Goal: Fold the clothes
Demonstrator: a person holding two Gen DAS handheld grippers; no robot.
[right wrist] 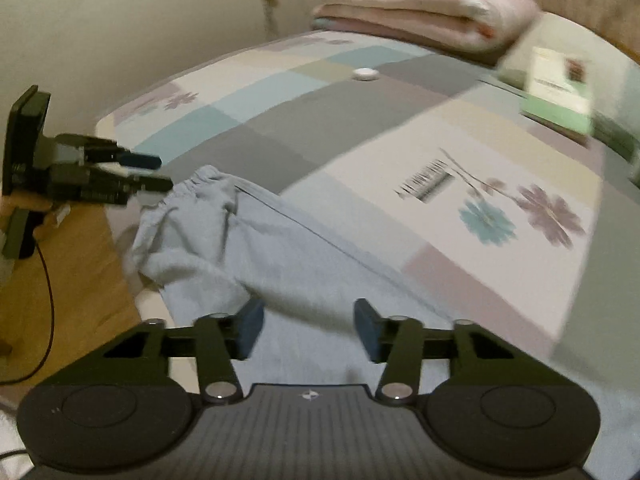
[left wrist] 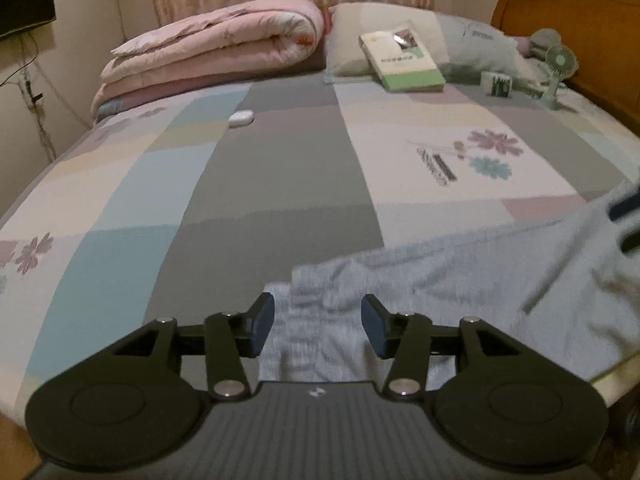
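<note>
Hovering both my left gripper [left wrist: 318, 326] and right gripper [right wrist: 308, 328], jaws apart, over grey trousers [right wrist: 280, 248] on the bed [left wrist: 280, 168].

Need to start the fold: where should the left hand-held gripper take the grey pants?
Probably the gathered elastic waistband of the grey pants, at the bed's near edge. It is bunched and raised, so come in low from the floor side; the left hand-held gripper is open above it.

Your left gripper [left wrist: 318, 326] and right gripper [right wrist: 308, 326] are matte black, with blue pads, silver screws and ribbed grey bodies
</note>
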